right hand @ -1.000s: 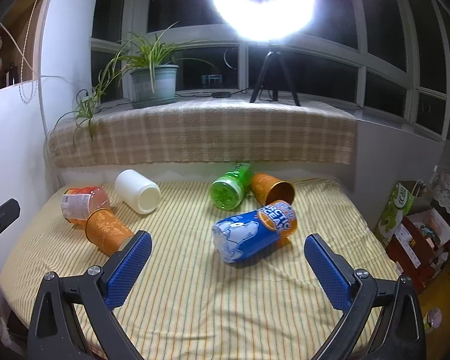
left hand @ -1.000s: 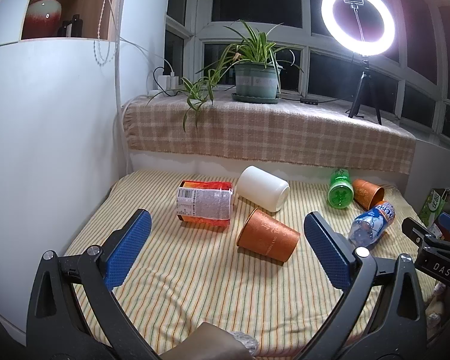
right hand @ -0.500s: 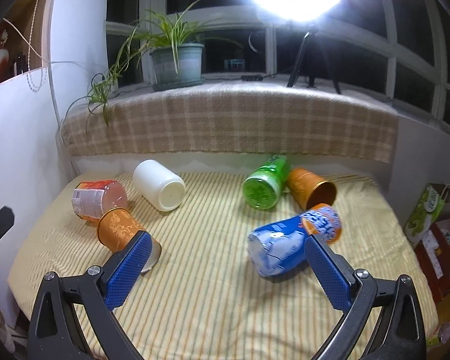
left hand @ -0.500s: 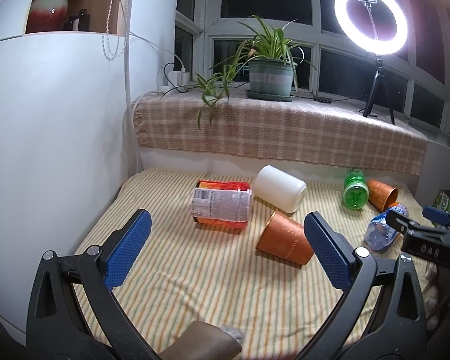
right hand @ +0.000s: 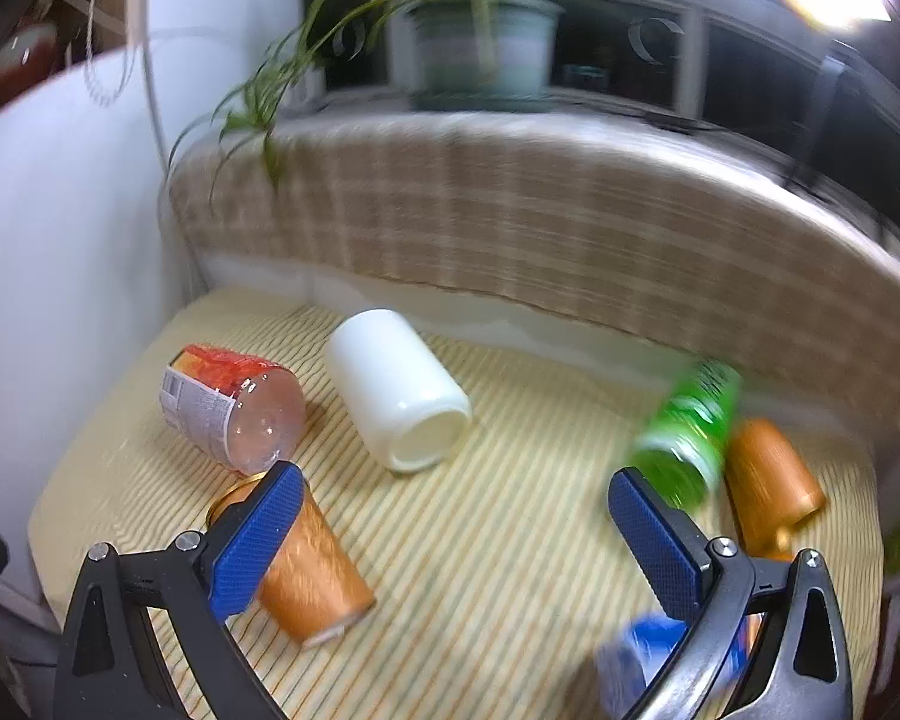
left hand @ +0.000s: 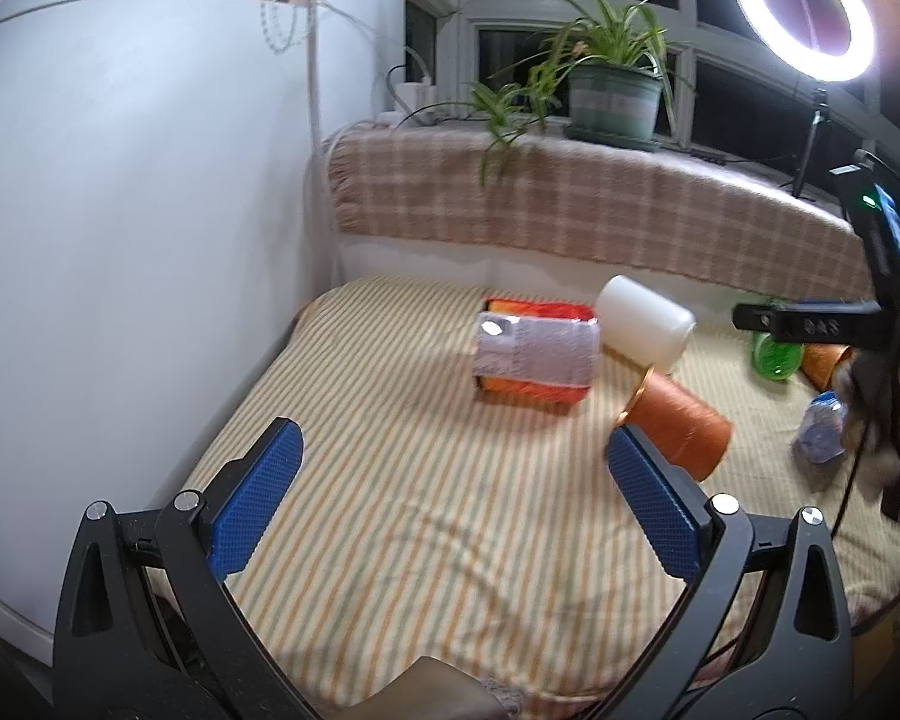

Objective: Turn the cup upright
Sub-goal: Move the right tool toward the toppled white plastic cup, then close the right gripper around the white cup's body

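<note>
Several cups and bottles lie on their sides on a striped cloth (left hand: 402, 516). An orange cup (left hand: 678, 423) lies just beyond my left gripper's right finger; it also shows in the right wrist view (right hand: 312, 570), behind the left finger. A white cup (right hand: 399, 390) lies mid-table, also in the left wrist view (left hand: 645, 324). A second orange cup (right hand: 771, 492) lies at the right. My left gripper (left hand: 450, 504) is open and empty above the cloth. My right gripper (right hand: 456, 534) is open and empty over the middle; its body shows in the left wrist view (left hand: 834, 324).
An orange-labelled jar (right hand: 231, 405) lies at the left, a green bottle (right hand: 690, 426) at the right, a blue bottle (right hand: 648, 660) near the front right. A checked ledge (right hand: 510, 222) with a potted plant (right hand: 480, 42) stands behind. A white wall (left hand: 120, 240) bounds the left.
Both grippers have moved forward and left over the table. The right gripper now hangs over the middle, with the blue bottle under its right finger. Both stay open.
</note>
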The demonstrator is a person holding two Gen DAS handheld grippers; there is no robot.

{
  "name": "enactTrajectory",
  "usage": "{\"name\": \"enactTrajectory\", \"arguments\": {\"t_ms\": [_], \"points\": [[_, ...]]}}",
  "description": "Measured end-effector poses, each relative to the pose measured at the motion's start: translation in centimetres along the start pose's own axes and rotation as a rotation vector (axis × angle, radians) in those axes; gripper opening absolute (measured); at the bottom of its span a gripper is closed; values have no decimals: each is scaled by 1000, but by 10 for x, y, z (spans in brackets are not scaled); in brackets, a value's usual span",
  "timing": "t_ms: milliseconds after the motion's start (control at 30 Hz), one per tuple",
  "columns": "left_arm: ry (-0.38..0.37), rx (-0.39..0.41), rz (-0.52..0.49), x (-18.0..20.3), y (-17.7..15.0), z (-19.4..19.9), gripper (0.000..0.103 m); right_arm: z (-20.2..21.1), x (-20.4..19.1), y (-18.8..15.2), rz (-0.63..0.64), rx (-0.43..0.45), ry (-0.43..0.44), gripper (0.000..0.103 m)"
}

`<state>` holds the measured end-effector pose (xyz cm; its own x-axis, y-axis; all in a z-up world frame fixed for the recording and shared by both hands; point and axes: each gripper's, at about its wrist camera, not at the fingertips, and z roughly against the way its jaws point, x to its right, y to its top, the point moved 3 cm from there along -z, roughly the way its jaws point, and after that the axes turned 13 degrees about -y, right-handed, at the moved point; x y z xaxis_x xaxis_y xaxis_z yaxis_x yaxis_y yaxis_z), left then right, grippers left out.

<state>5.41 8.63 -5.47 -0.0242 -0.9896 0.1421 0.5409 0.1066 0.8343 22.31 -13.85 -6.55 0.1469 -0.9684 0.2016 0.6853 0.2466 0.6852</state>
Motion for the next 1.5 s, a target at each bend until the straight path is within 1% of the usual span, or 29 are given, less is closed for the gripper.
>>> {"name": "enactTrajectory", "arguments": {"t_ms": [233,533,667,800,867,933,1067,1200,1367,1500], "points": [[31,-25,51,-29,-7,2,103,-45,-32,25,143,-76,29,102],[56,-35,75,-45,-13,10,103,-95,-59,38,265,-187,37,102],[65,-37,80,-48,-12,11,103,-114,-66,39,296,-223,23,102],[75,-41,82,-51,-12,11,103,-128,-71,39,309,-243,28,102],[77,-40,84,-52,-12,11,103,-133,-73,38,314,-250,24,101],[79,-39,84,-51,-12,11,103,-142,-80,39,317,-264,24,98],[79,-36,83,-50,-11,12,103,-147,-85,38,324,-273,26,93],[77,-32,81,-49,-11,13,103,-148,-85,37,320,-282,38,84],[75,-26,78,-49,-10,18,103,-144,-82,35,313,-283,45,83],[75,-18,80,-50,-10,21,103,-134,-73,37,296,-275,46,81]]}}
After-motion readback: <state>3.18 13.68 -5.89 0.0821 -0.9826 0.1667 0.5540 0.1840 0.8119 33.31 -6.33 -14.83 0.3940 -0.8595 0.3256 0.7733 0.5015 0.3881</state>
